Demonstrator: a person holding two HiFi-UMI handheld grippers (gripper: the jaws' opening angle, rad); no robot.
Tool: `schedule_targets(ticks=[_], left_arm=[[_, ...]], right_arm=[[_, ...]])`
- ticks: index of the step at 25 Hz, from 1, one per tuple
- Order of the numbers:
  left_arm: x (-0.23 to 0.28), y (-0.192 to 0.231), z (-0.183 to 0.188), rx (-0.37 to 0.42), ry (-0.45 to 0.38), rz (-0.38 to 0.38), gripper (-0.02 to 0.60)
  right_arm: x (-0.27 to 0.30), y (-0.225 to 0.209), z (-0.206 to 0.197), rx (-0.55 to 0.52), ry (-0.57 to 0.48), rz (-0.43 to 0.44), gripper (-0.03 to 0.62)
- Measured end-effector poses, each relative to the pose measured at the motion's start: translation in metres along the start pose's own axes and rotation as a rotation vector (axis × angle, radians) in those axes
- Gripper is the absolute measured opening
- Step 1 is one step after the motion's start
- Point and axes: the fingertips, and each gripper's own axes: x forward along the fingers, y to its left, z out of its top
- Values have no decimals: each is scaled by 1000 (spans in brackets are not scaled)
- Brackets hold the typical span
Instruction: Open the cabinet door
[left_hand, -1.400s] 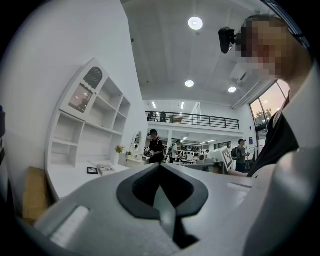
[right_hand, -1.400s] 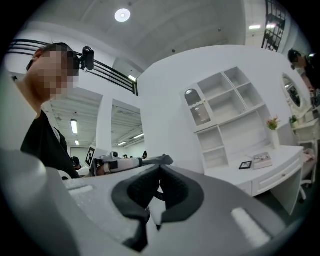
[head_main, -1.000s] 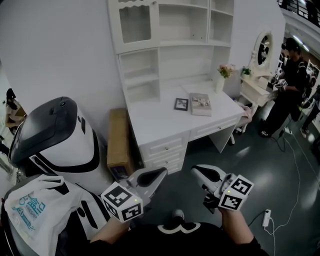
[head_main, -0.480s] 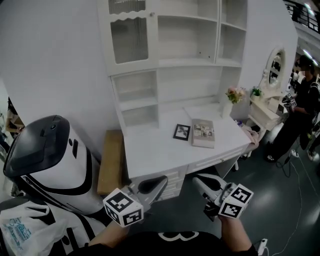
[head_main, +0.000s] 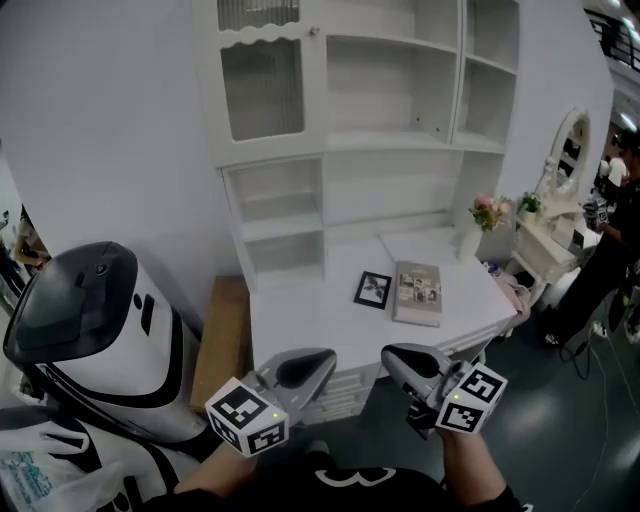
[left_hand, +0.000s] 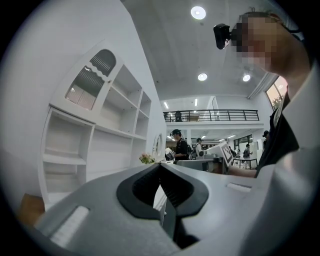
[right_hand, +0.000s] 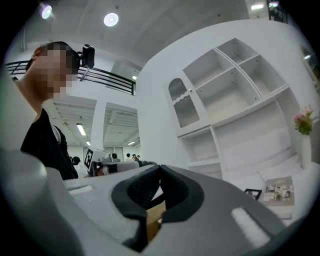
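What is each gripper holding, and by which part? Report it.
Nothing is held. The left gripper and the right gripper are both shut with nothing between the jaws, away from the cabinet door.

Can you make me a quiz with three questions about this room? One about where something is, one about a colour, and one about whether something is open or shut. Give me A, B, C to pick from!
1. Where is the black picture frame?
A. On the top shelf
B. On the desk, just left of the book in the head view
C. On the floor

2. What colour is the desk?
A. White
B. Red
C. Green

3. How is the cabinet door with the glass pane?
A. Swung wide open
B. Taken off and lying on the desk
C. Shut

Answers:
1. B, because the frame lies flat on the desk top next to the book.
2. A, because the desk and its shelves are white all over.
3. C, because the door sits flush in its frame at the upper left of the shelves.
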Motion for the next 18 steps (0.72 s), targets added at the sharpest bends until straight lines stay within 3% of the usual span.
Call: schedule_targets(ticks=[12, 18], left_arm=[[67, 134, 48, 56, -52, 6, 5], [85, 194, 82, 122, -77, -3, 5]], right_arm=[[106, -99, 68, -88, -32, 42, 3], [154, -137, 96, -125, -56, 51, 3]])
